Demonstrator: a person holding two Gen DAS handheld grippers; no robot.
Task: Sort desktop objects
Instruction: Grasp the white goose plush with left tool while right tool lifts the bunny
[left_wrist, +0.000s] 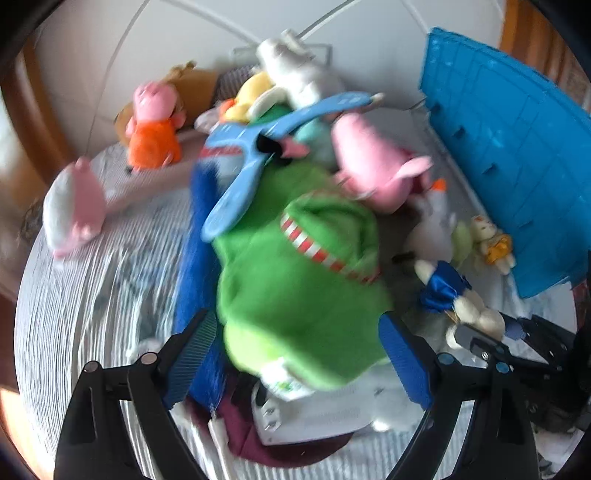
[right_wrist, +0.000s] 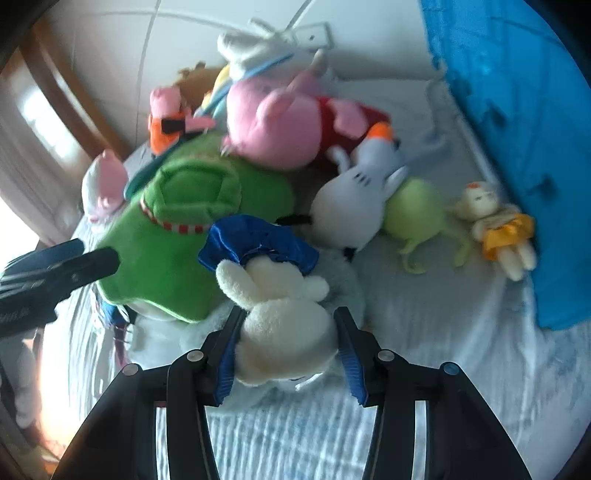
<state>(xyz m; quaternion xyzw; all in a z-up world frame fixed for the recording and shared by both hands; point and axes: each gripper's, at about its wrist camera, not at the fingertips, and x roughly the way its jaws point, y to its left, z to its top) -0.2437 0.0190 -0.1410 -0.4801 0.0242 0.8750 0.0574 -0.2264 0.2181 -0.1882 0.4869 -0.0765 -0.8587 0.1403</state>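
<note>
Left hand-held gripper (left_wrist: 299, 354): its blue-padded fingers (left_wrist: 192, 354) stand on either side of the green plush toy (left_wrist: 295, 280); the toy fills the gap and both pads meet its sides, so it is pinched.
Green plush toy: large, with a red-and-white striped band across it; it rests on the heap at the middle of the surface, its lower end between the left pads. A white sewn-in tag (left_wrist: 284, 384) hangs under it; its print is too blurred to read.
Right hand-held gripper (right_wrist: 288, 354): fingers pressed onto the cream plush rabbit (right_wrist: 284, 317), one on each flank.
Cream plush rabbit: small, wearing a shiny blue ruff (right_wrist: 258, 243); it lies just in front of the green toy, touching it.
Neighbours: a pink pig plush (right_wrist: 273, 122) in red lies above the green toy; a white plush with an orange beak (right_wrist: 354, 199) lies right of it; a pale green plush (right_wrist: 413, 210) and a small doll in a yellow dress (right_wrist: 498, 225) lie further right, near the blue crate.
Blue crate (left_wrist: 509, 155): plastic, slotted wall, at the right edge.
Blue boomerang-shaped toy (left_wrist: 258, 155): lies across the top of the heap; its markings are unreadable.
Surface: a grey-white ribbed fabric covering (right_wrist: 443, 369); whether bed or desk cannot be told.
Room: white wall (left_wrist: 147, 55) behind, brown wooden frame (right_wrist: 62, 96) at the left.
</note>
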